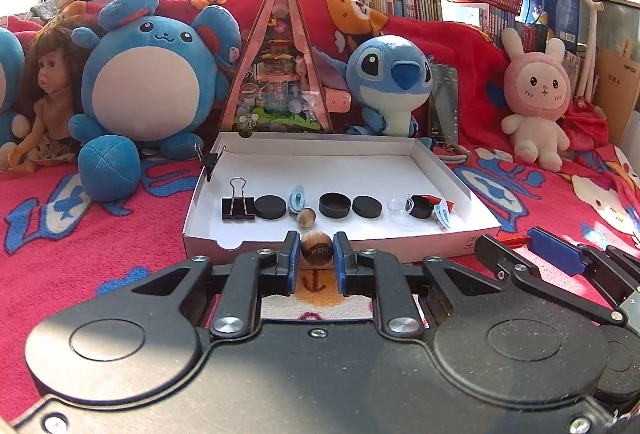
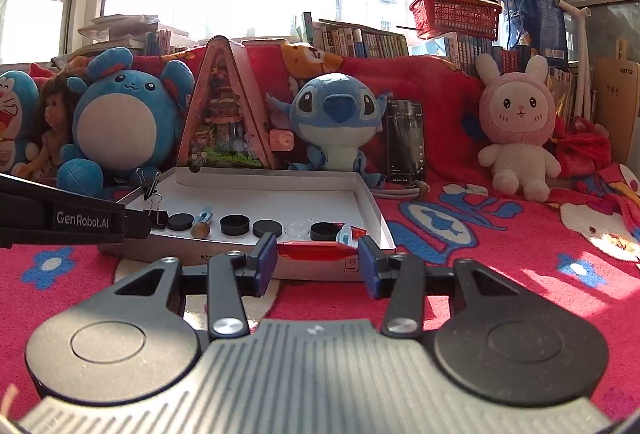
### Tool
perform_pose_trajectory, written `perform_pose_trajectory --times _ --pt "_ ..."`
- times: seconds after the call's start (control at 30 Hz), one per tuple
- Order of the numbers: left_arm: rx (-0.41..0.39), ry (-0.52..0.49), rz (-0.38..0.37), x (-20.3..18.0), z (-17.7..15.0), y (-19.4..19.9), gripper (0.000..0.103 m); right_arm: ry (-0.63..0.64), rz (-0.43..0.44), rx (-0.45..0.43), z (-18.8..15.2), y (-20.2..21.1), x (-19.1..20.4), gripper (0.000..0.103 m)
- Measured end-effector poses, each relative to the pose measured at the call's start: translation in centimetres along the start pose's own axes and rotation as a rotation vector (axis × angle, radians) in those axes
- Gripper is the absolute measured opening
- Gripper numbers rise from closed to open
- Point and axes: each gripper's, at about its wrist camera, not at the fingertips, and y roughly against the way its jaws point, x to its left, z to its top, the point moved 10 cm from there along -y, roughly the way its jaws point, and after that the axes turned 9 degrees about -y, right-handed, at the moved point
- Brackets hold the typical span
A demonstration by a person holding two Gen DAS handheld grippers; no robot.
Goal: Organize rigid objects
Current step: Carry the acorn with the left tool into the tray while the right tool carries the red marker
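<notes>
Blanket (image 1: 100, 266): red, patterned; covers the area carrying all items.
Plush row: round blue plush (image 1: 148, 89), blue big-eared plush (image 1: 390, 81) and pink rabbit plush (image 1: 536, 93) sit upright behind the box.
Box (image 1: 444, 238): shallow, white, open-topped; rests on the blanket just ahead of both grippers.
Left gripper (image 1: 316, 254): jaws almost fully closed, clamped on a brown shell (image 1: 317, 249); the shell is off the blanket, in line with the box's near wall.
Right gripper (image 2: 318, 260): jaws partly open, nothing gripped between them; in the right wrist view a red flat object (image 2: 316, 248) lies beyond the gap, against the box's near wall.
Box contents, left to right along the near side: black binder clip (image 1: 238, 205), black disc (image 1: 270, 207), light blue clip (image 1: 298, 197), second brown shell (image 1: 306, 216), black cap (image 1: 335, 205), black disc (image 1: 367, 207), clear cap (image 1: 400, 209).
Second binder clip (image 1: 212, 159): clipped to the box's left wall.
</notes>
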Motion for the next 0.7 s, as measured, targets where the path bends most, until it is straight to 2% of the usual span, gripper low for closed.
perform_pose_trajectory --times 0.43,0.7 --pt "0.009 0.053 0.026 1.3 0.9 -2.2 0.017 -0.035 -0.013 -0.001 1.4 -2.0 -1.4 0.049" --pt "-0.011 0.074 0.053 2.5 1.8 -3.5 0.017 -0.052 -0.014 0.001 1.9 -3.7 -2.3 0.049"
